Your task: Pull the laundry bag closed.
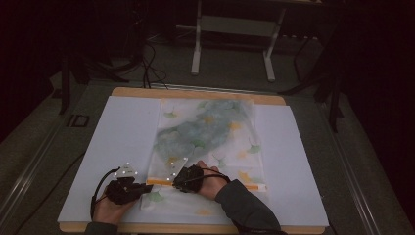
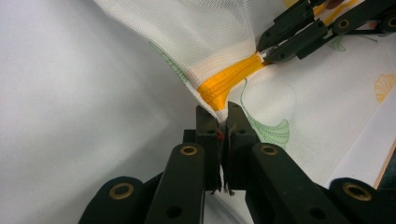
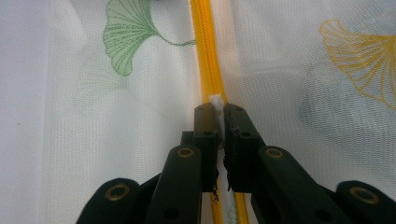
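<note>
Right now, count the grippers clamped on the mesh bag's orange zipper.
2. The left gripper pinches the orange zipper at its end on the mesh bag; the right gripper clamps its white pull farther along.

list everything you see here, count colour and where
mesh bag: one, white with green and yellow leaf prints, flat in the middle of the board, something grey-green inside
zipper: one, orange, across the bag's near end
board: one, white, covering the table
table: one, wood edge showing around the board
desk frame: one, white, on the floor behind
left tool: one, black, shut on the bag's corner at the zipper's end
right tool: one, black, shut on the white zipper pull
hands: two, at the near edge
</note>
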